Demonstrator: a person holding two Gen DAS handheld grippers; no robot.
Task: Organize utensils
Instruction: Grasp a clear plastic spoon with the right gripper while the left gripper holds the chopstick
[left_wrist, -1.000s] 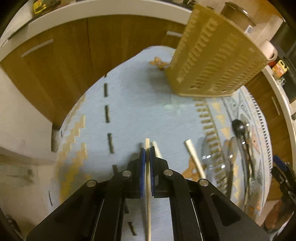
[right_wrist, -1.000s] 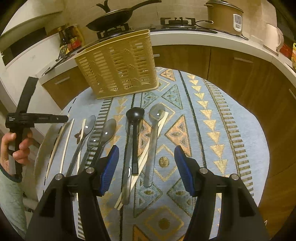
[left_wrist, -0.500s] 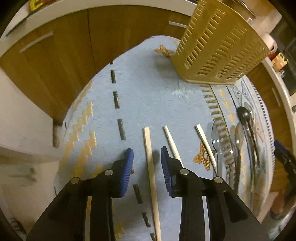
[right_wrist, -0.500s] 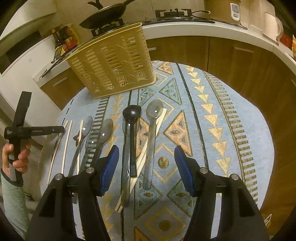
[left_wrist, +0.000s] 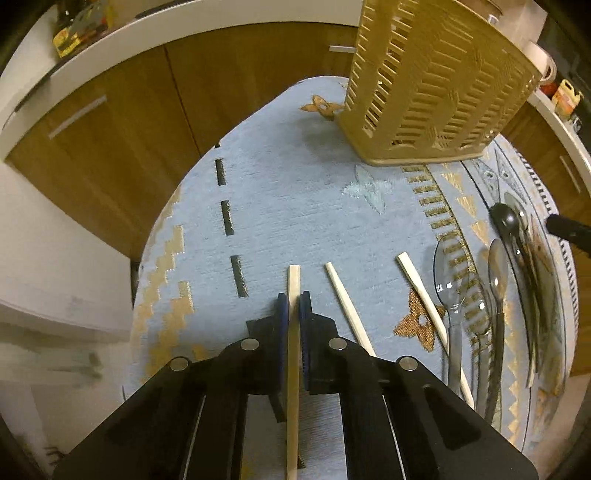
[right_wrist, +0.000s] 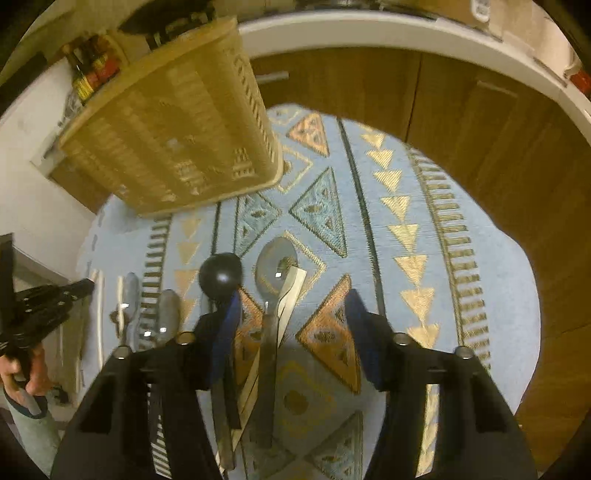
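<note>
My left gripper (left_wrist: 294, 299) is shut on a pale wooden chopstick (left_wrist: 293, 354) that lies lengthwise between its blue pads on the blue patterned mat (left_wrist: 295, 206). Two more chopsticks (left_wrist: 347, 306) lie just to its right, then several spoons (left_wrist: 452, 288) and a black ladle (left_wrist: 504, 218). My right gripper (right_wrist: 293, 314) is open, low over a grey spoon (right_wrist: 275, 266) and a wooden stick (right_wrist: 291, 291); the black ladle (right_wrist: 220, 275) is beside its left finger. The tan slotted basket (right_wrist: 177, 129) stands at the mat's far side.
Wooden cabinet doors (left_wrist: 129, 122) and a white countertop (right_wrist: 406, 33) ring the mat. The basket also shows in the left wrist view (left_wrist: 436, 81). The hand holding the left gripper (right_wrist: 22, 332) is at the left edge of the right wrist view.
My left gripper was shut on the chopstick, opened around it half a second ago, and has shut on it again. My right gripper moved forward and lower over the grey spoon, still open.
</note>
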